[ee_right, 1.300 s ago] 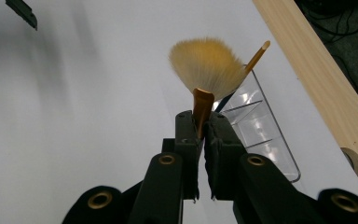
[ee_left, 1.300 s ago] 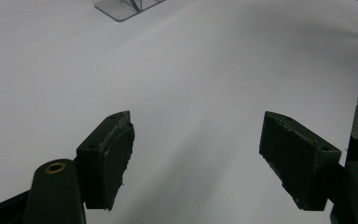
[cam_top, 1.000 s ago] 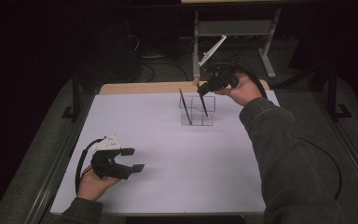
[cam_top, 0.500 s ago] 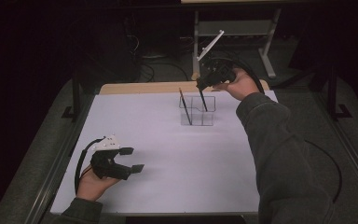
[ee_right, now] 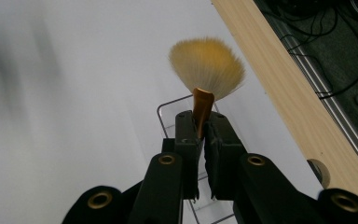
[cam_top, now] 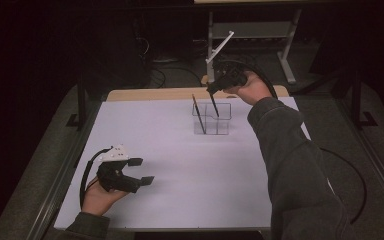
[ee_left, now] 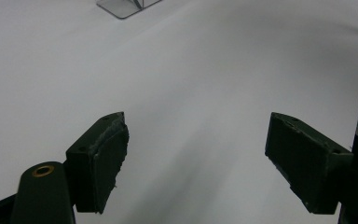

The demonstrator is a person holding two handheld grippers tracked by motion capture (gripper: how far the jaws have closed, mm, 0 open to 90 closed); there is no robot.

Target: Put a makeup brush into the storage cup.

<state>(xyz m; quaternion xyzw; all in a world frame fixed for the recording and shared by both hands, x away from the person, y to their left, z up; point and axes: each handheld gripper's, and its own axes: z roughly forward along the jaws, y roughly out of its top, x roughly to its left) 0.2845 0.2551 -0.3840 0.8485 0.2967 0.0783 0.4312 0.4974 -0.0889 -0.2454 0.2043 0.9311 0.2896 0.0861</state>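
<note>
My right gripper (cam_top: 212, 90) hovers over a clear acrylic holder (cam_top: 221, 124) at the table's far middle. It is shut on a fan brush (ee_right: 207, 66), gripping the copper ferrule just below the tan bristles. The brush's dark handle (cam_top: 214, 106) hangs down into the holder. A second thin dark brush (cam_top: 197, 114) leans in the holder's left compartment. In the right gripper view the jaws of this gripper (ee_right: 202, 122) are pressed together on the ferrule, with the holder (ee_right: 167, 116) beneath. My left gripper (cam_top: 143, 170) rests open near the front left, nothing between its jaws (ee_left: 196, 144).
White sheet (cam_top: 180, 190) covers the table, and a wooden strip (cam_top: 150, 94) runs along its far edge. A metal stand (cam_top: 250, 30) and cables lie on the floor beyond. A corner of the holder (ee_left: 123, 5) shows at the top of the left gripper view.
My right gripper has risen a little and shifted slightly toward the far edge, carrying the brush upward within the holder. The left gripper has stayed put.
</note>
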